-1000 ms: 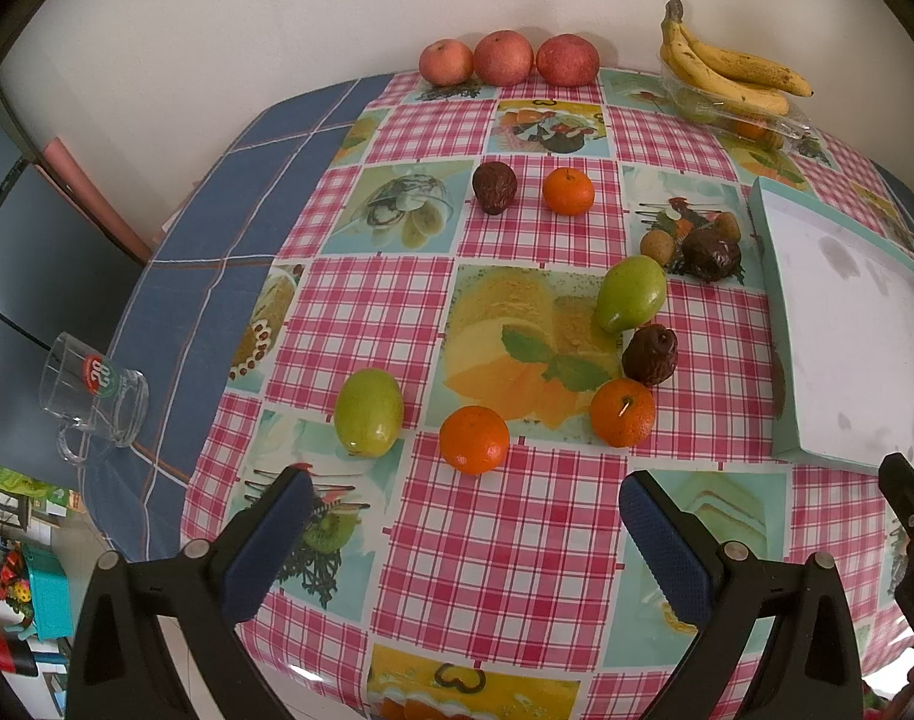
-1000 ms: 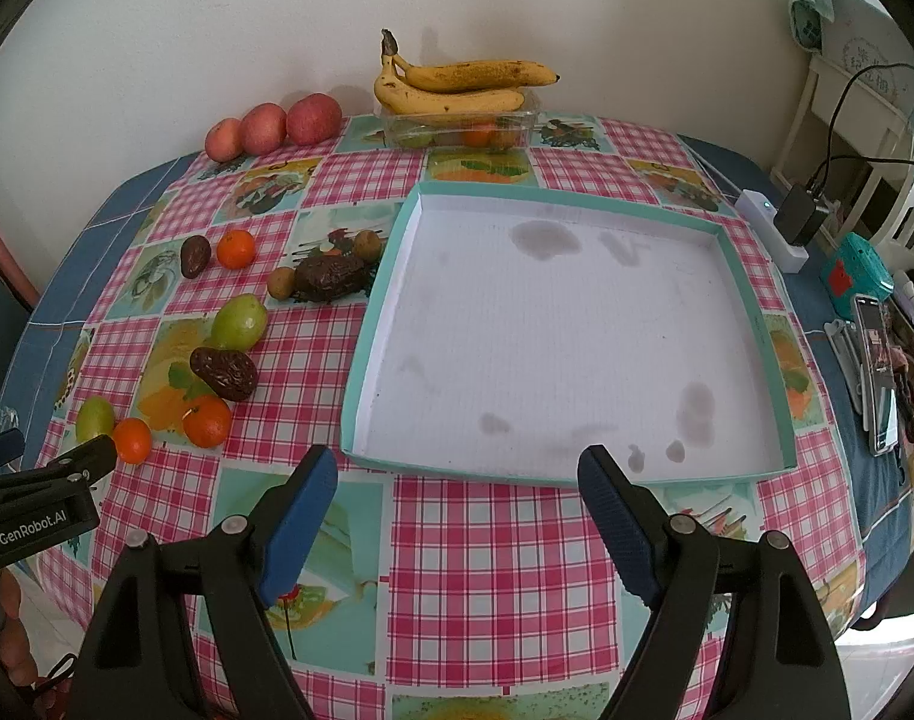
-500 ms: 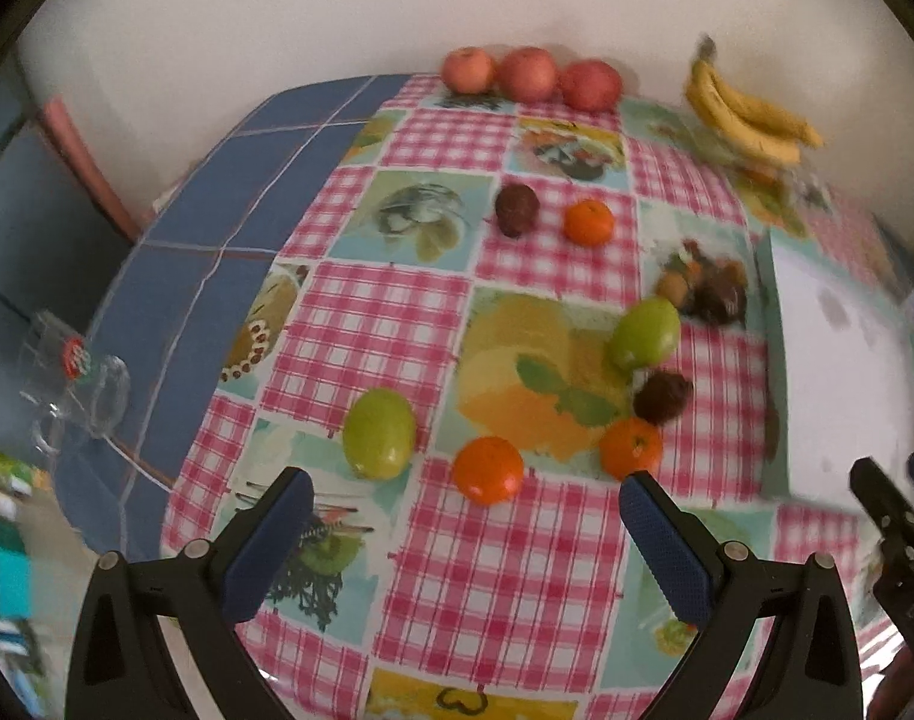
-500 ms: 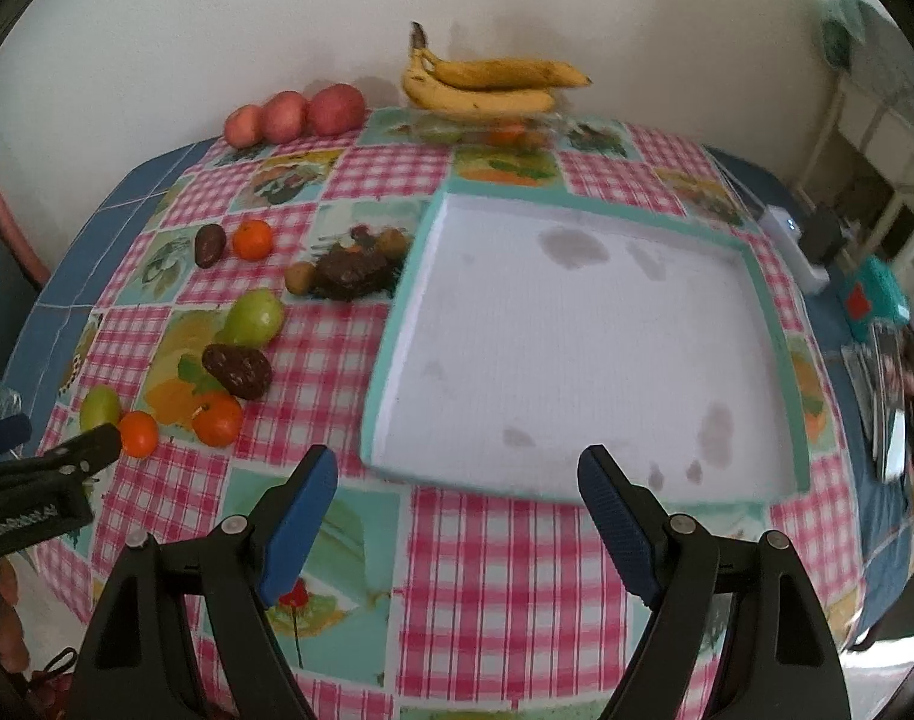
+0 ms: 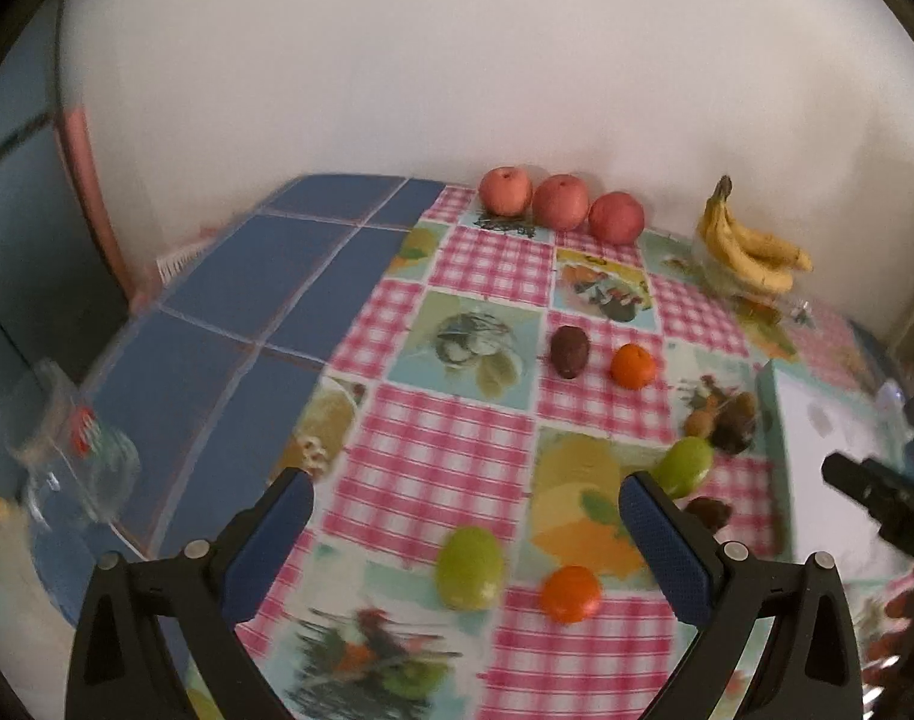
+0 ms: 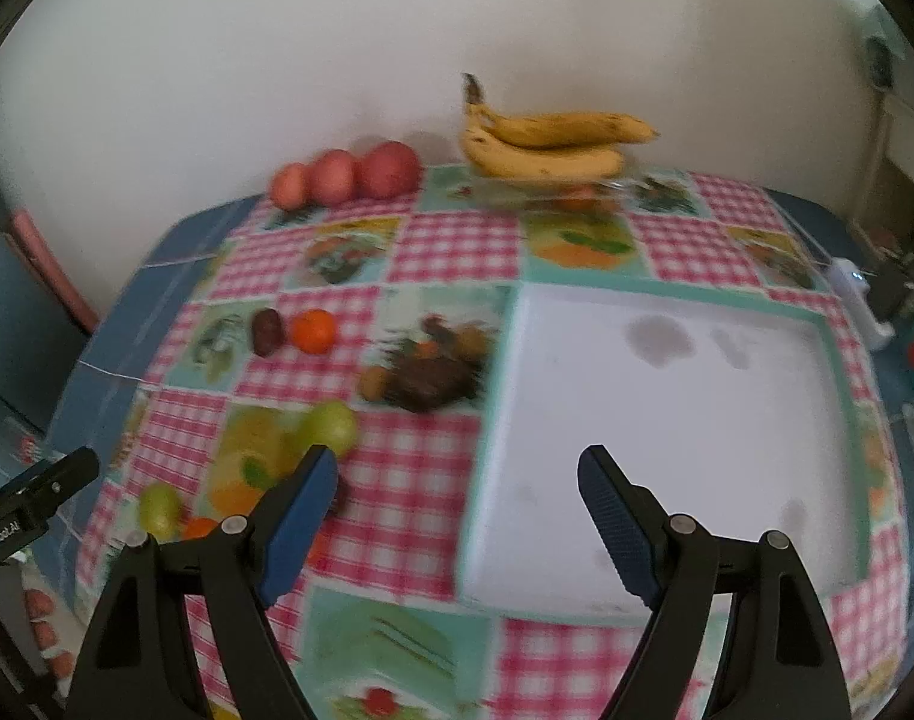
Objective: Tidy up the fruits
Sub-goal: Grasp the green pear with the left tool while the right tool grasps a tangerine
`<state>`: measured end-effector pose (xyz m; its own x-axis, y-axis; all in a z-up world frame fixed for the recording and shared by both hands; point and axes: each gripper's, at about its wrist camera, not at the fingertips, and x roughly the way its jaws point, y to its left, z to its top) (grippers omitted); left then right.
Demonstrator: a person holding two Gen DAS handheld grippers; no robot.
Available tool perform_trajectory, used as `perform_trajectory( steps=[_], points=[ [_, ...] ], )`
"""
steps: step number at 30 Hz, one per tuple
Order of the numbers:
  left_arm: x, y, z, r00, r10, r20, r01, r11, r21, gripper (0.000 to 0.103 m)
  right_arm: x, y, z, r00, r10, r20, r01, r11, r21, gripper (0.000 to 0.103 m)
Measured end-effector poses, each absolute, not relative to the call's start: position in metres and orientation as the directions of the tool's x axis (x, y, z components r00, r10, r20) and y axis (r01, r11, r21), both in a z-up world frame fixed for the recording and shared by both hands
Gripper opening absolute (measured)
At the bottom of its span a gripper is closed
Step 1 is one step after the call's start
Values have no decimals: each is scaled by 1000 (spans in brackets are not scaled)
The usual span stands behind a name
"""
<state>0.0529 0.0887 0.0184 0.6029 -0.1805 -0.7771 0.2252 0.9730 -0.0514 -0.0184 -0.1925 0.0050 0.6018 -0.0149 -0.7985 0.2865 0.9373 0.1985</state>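
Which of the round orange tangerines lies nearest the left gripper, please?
The orange tangerine beside the green oval fruit, lying between the left gripper's open fingers; the others sit farther back.

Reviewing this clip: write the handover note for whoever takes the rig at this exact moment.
Left tool: open, holding nothing, above the near green fruit and orange.
Right tool: open, holding nothing, over the tray's left edge.
Tray: no fruit in it.
On the cloth: three red apples by the wall, bananas on a clear box, a dark fruit beside a second orange, another green fruit, more dark fruits near the tray.
Done: nothing sorted yet.
Left: all the fruit.
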Motion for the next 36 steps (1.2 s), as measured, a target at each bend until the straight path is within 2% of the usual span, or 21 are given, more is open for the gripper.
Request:
perform_trajectory(
  steps=[6, 16, 19, 23, 30, 36],
  points=[
    [69, 100, 0, 499, -165, -851, 223, 973, -58, 103, 1, -167, 0, 586, 56, -808, 204, 955, 215, 83],
    [74, 100, -49, 350, -224, -909, 208, 965, -158, 100, 18, -126, -34, 453, 67, -889, 130, 981, 141, 83],
    [77, 95, -62, 317, -213, -924, 205, 967, -153, 100, 19, -115, -46, 413, 80, -907, 105, 985, 134, 83],
    [81, 93, -79, 273, -208, -939, 193, 968, -158, 91, 21, -104, -58, 374, 65, -925, 83, 991, 104, 83],
    [80, 87, -87, 272, -173, -947, 208, 971, -118, 83, 24, -90, -82, 309, 29, -951, 45, 998, 45, 83],
    [82, 82, -87, 277, -140, -951, 214, 974, -80, 77, 26, -88, -93, 294, 33, -955, 47, 998, 49, 83]
  ],
)
